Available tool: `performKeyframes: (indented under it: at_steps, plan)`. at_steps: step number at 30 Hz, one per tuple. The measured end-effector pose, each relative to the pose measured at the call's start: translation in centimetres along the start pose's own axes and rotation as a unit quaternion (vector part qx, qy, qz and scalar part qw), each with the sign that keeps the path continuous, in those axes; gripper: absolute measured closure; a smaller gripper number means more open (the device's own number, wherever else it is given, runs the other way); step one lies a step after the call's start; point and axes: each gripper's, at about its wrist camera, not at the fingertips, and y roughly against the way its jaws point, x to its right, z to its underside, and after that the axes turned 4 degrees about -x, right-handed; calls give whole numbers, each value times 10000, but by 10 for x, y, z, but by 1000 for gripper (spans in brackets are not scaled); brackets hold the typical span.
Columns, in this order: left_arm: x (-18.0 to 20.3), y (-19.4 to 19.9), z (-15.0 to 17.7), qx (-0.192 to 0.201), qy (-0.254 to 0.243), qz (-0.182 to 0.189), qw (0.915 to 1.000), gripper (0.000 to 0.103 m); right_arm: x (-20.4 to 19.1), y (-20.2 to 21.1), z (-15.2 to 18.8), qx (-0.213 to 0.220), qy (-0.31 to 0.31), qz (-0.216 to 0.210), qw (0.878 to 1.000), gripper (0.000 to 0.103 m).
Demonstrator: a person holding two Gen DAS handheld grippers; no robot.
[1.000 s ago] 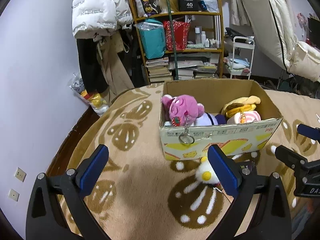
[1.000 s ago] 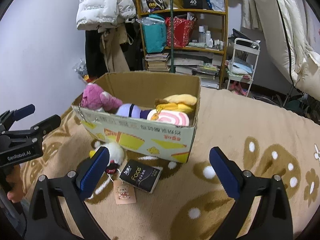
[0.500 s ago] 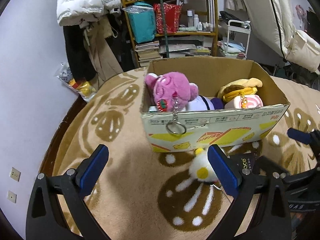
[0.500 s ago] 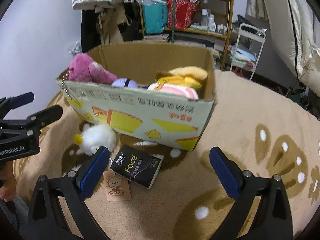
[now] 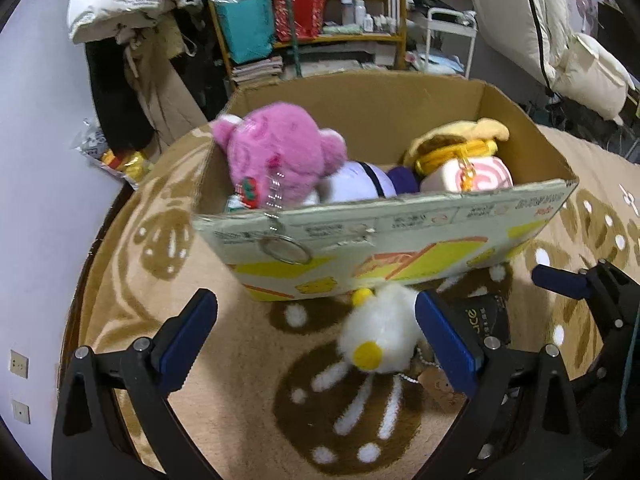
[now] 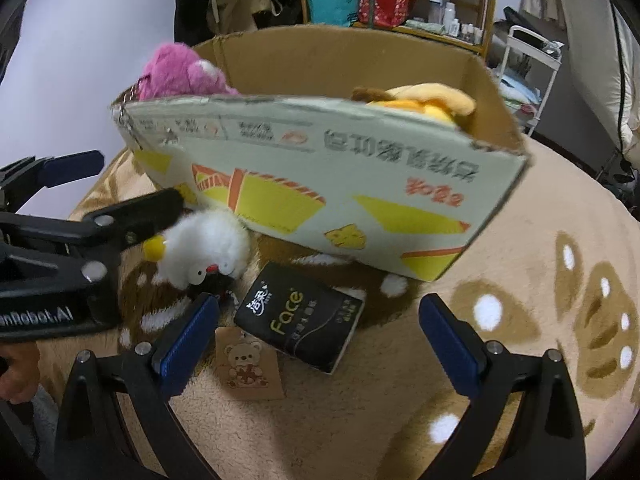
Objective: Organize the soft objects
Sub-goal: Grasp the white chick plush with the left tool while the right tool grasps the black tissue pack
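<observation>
A cardboard box (image 5: pixel 400 236) (image 6: pixel 320 168) stands on the beige rug and holds a pink plush (image 5: pixel 280 152) (image 6: pixel 176 72), a white-and-purple plush (image 5: pixel 360 184), a yellow plush (image 5: pixel 460 140) (image 6: pixel 432 100) and a pink swirl roll plush (image 5: pixel 472 174). A white fluffy plush with yellow spots (image 5: pixel 380 332) (image 6: pixel 208 248) lies on the rug in front of the box. My left gripper (image 5: pixel 316 332) is open, its right finger beside that plush. My right gripper (image 6: pixel 320 340) is open over a black Face tissue pack (image 6: pixel 300 320) (image 5: pixel 480 316).
A bear-print paper tag (image 6: pixel 248 364) lies by the tissue pack. Behind the box stand a cluttered shelf (image 5: pixel 320 20), hung coats (image 5: pixel 132 40) and a white cart (image 5: pixel 452 36). A keyring (image 5: pixel 286 248) hangs over the box's front wall.
Both grippers have moved forward and down toward the box front. The white plush and tissue pack now sit much closer to the fingers. Both stay open.
</observation>
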Motion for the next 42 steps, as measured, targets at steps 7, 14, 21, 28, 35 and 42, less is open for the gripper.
performKeyframes:
  at_steps: [7, 14, 21, 28, 35, 42]
  plan:
    - [12, -22, -1, -236, -204, -35, 9995, 5, -7, -19, -1, -229, 11, -116, 9997, 0]
    - [17, -39, 4, -467, -188, 110, 9987, 5, -3, -30, -3, -281, -152, -128, 9994, 0]
    - [19, -49, 7, -638, -213, -21, 9977, 5, 2, -33, -5, -302, -159, -45, 9994, 8]
    - [18, -50, 10, -689, -191, 195, 9972, 17, -9, -35, 3, -277, 80, 166, 9994, 9]
    - [22, -56, 10, -783, -170, 381, 9961, 30, -17, -33, 12, -201, 166, 386, 9989, 21]
    - [22, -57, 16, -851, -109, 684, 9940, 50, -16, -32, 16, -138, 139, 499, 9986, 31]
